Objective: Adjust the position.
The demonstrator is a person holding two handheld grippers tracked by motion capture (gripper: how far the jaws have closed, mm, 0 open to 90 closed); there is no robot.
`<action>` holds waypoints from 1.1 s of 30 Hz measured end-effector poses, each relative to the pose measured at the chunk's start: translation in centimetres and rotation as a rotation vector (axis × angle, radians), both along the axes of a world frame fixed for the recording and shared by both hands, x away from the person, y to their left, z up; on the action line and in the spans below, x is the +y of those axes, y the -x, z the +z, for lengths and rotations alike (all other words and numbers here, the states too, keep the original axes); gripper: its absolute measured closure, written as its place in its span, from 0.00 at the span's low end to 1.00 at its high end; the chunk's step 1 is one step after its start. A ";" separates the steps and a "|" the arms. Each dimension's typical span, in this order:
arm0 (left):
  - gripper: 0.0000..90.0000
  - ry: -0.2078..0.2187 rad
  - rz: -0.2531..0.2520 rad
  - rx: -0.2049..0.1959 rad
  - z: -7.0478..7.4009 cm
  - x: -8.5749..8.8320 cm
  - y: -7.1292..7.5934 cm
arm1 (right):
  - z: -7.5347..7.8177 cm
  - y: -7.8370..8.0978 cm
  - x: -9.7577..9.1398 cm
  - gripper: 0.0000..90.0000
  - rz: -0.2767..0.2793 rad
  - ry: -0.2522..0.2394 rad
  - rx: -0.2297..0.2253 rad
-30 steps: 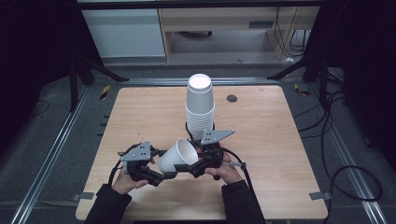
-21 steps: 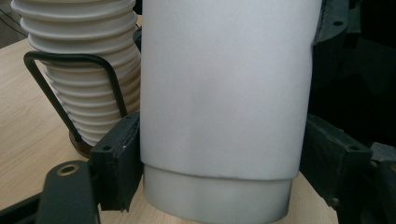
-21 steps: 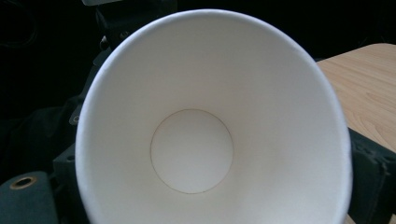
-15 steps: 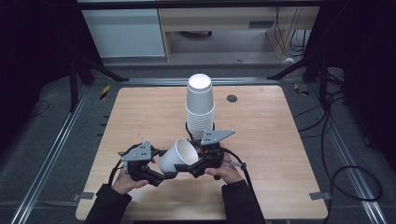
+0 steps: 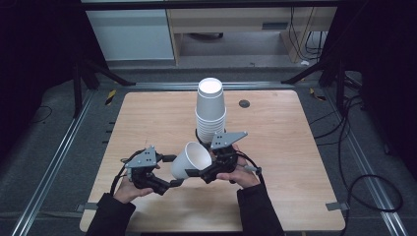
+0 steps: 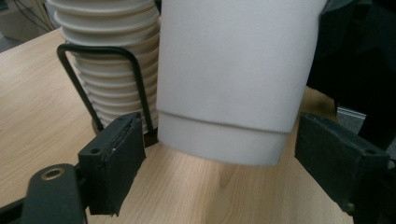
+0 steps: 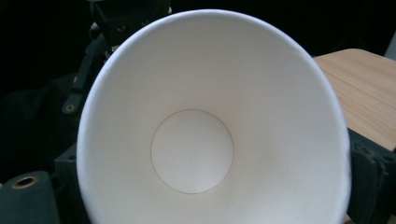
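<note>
A white paper cup [image 5: 189, 160] hangs tilted over the table's front middle, its mouth facing up and to the right. My right gripper [image 5: 204, 169] is shut on the paper cup at its rim; in the right gripper view I look straight into the paper cup [image 7: 196, 140], with the right gripper [image 7: 210, 186] holding its sides. My left gripper [image 5: 172, 171] is open around the cup's base. In the left gripper view, small gaps separate the left gripper's [image 6: 219, 163] pads from the cup's base [image 6: 224, 144].
A tall stack of white cups [image 5: 210, 110] stands upside down in a black wire holder [image 6: 135, 84] just behind the held cup. The wooden table [image 5: 295, 147] has a small black round hole [image 5: 244, 103] near its far edge. Metal rails run along both sides.
</note>
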State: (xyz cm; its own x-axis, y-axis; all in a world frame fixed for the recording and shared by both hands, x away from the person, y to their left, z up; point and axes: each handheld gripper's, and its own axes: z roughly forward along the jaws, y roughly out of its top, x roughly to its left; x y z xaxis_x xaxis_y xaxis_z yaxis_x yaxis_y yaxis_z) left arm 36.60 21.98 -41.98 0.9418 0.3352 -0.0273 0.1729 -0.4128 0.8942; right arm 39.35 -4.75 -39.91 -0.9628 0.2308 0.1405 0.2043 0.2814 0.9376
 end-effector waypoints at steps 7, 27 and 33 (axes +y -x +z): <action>0.15 -0.080 0.002 0.004 -0.5 -0.7 0.0 | 0.3 -0.3 1.3 0.10 0.001 0.178 -0.048; 0.23 -0.144 0.015 -0.001 -1.0 -1.3 0.0 | -0.2 -0.1 4.5 0.09 0.073 0.240 -0.051; 0.24 -0.142 0.019 -0.012 -0.9 -1.3 0.1 | -0.2 -0.1 4.5 0.08 0.069 0.221 -0.049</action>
